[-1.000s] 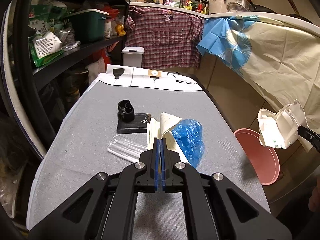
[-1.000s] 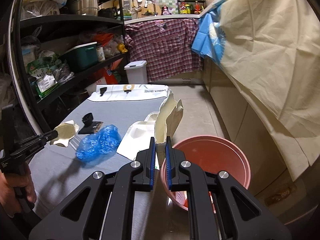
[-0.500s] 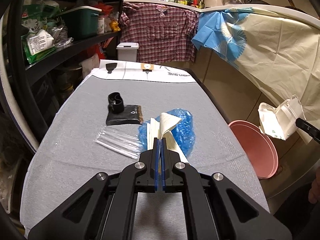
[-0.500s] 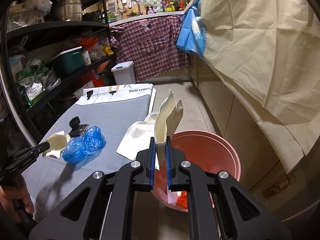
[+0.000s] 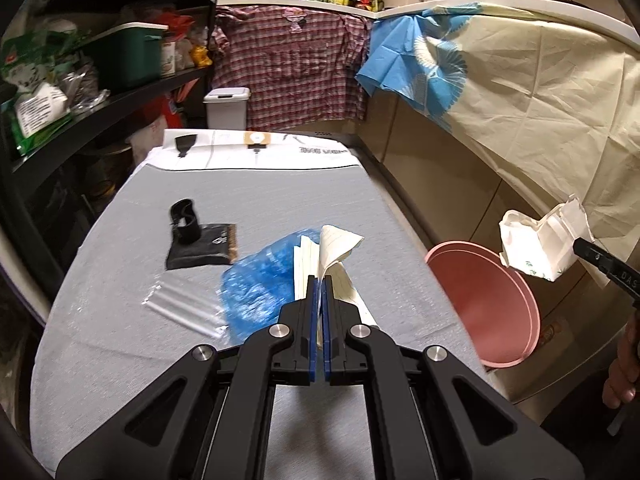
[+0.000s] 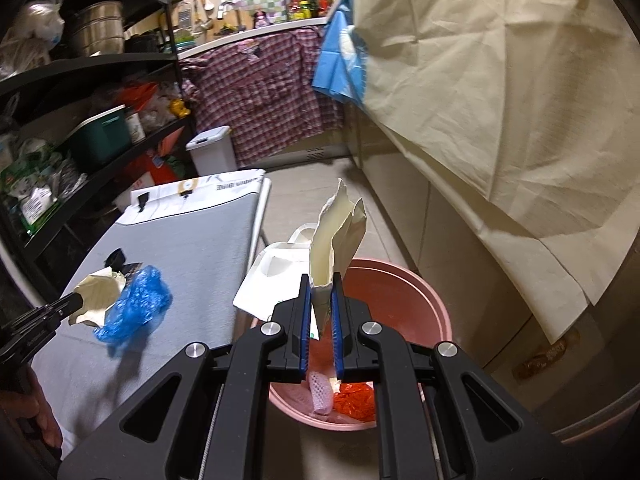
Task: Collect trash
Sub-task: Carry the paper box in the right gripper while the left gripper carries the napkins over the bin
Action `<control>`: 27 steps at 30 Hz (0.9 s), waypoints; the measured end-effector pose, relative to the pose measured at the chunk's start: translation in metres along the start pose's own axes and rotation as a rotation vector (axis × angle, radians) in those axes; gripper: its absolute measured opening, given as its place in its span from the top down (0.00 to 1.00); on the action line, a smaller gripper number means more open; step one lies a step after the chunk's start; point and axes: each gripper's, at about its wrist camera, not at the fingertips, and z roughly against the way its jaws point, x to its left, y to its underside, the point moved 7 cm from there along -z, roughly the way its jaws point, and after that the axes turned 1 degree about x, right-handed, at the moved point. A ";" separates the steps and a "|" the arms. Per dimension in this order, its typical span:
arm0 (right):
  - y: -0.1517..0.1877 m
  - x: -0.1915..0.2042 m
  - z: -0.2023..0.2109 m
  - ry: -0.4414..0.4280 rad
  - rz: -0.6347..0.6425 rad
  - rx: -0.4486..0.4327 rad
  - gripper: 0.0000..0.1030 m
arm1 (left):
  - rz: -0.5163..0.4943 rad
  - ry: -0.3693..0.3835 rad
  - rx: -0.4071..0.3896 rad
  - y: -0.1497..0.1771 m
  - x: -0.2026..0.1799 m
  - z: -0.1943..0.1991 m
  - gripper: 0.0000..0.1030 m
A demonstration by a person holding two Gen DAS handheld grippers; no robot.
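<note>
My left gripper [image 5: 320,280] is shut on a folded cream lined paper [image 5: 336,244] just above the grey table [image 5: 260,208]. In the right wrist view the left gripper [image 6: 76,302] holds that cream paper [image 6: 100,292] beside a crumpled blue plastic cover [image 6: 136,308]. The blue plastic cover [image 5: 260,288] lies left of the jaws; whether it touches the paper I cannot tell. My right gripper [image 6: 320,284] is shut on a torn white paper package [image 6: 340,232] above the pink bucket [image 6: 420,280]. The left wrist view shows the right gripper [image 5: 580,246] with the white package [image 5: 536,240] over the pink bucket [image 5: 500,320].
A black pouch [image 5: 200,248] with a black roll on it and a clear plastic wrapper [image 5: 184,308] lie on the table. Orange and pink mesh scraps [image 6: 352,396] sit in the bucket. Dark shelves [image 5: 100,112] run along the left, a cream cloth [image 5: 540,100] hangs right, and a white bin [image 5: 226,108] stands behind.
Both grippers have moved right. The white package now hangs over the bucket's opening. The cream paper has passed over the blue plastic, which now shows left of the left jaws.
</note>
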 end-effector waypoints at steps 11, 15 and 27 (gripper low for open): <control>-0.003 -0.023 -0.016 0.084 -0.036 0.011 0.91 | -0.048 0.082 0.010 -0.018 -0.053 -0.029 0.98; -0.004 -0.028 -0.025 0.106 -0.043 0.028 0.91 | -0.062 0.118 0.016 -0.021 -0.074 -0.040 0.98; -0.005 -0.053 -0.040 0.145 -0.105 0.043 0.91 | -0.117 0.221 0.061 -0.019 -0.135 -0.078 0.98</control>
